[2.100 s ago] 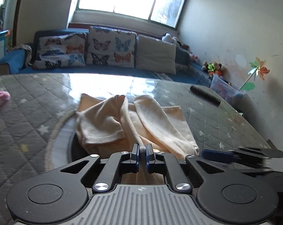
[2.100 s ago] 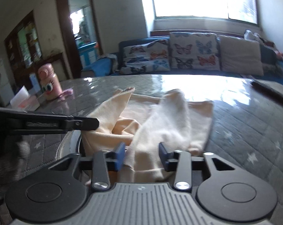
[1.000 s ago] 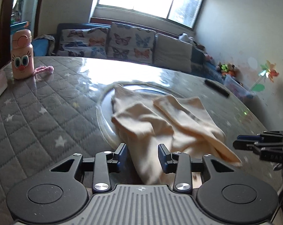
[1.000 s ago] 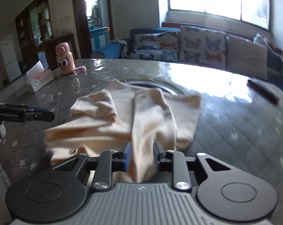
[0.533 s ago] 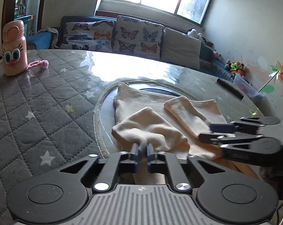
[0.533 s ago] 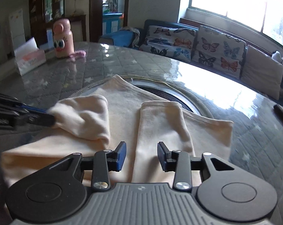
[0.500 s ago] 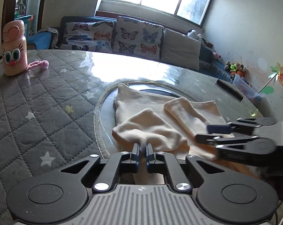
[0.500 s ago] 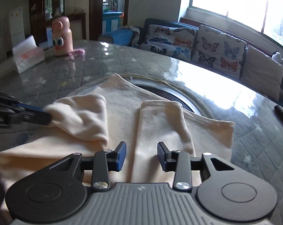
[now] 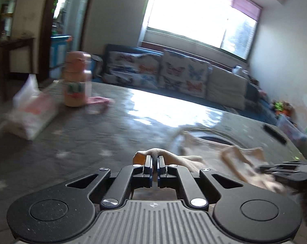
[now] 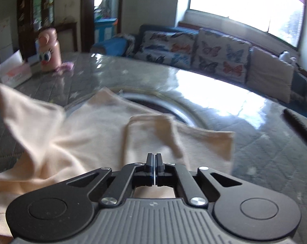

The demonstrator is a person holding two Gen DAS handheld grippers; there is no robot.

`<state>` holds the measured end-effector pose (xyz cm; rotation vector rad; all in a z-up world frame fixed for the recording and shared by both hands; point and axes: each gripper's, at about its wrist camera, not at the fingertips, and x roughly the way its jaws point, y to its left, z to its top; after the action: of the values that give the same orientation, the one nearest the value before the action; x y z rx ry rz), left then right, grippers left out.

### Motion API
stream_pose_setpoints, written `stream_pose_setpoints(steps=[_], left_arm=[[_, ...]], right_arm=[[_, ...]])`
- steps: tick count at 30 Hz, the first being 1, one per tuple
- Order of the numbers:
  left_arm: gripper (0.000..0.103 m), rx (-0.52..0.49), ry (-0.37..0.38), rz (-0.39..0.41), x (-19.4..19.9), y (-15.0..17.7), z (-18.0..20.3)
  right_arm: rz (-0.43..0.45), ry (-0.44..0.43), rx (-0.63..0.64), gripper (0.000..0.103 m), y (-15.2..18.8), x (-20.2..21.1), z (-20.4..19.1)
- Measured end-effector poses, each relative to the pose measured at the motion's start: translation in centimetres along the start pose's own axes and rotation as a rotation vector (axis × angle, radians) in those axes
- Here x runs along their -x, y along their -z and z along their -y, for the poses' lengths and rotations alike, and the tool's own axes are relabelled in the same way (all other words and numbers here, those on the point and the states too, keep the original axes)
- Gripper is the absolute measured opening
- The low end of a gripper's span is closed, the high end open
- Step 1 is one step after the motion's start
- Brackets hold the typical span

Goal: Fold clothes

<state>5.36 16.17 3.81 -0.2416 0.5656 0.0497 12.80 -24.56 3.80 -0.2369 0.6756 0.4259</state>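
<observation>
A: Since a second ago, both sets of jaws are seen to have closed. The left gripper [image 9: 155,158] is pinched on a bunch of the cream garment [image 10: 96,134], which is drawn out toward the left of the table [image 9: 76,142]; the cloth is stretched from its tips across to the far side. The right gripper [image 10: 154,156] is shut with its tips over the folded sleeve; whether fabric is caught between them cannot be told.

B: Where is the garment found?

A: It is spread over the round glass inset [image 10: 173,103] of the quilted table, one corner lifted at the left edge of the right wrist view.

B: How is it judged to handle?

A: It is judged light, soft and limp, so it is likely to sag and crease wherever it is unsupported. Hold is best taken at hems or corners, one at each side.

B: Is any writing readable?

A: None is legible. A pink bottle [image 10: 49,49] with cartoon eyes and a tissue box [image 10: 15,71] are seen, their print too blurred.
</observation>
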Motion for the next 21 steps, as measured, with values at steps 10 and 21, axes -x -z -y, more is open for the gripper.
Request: stream_pose_setpoints(steps=[10,21], left_arm=[[0.004,0.078,-0.207,-0.033,2.5,2.4,-7.8],[0.004,0.08,-0.256,-0.081,0.7,3.4,-9.1]], right_arm=[[0.014,-0.035,0.003,0.01,-0.7,1.8,0.1],[-0.07,-0.091,0.058,0.03,-2.3,-4.5,-3.6]])
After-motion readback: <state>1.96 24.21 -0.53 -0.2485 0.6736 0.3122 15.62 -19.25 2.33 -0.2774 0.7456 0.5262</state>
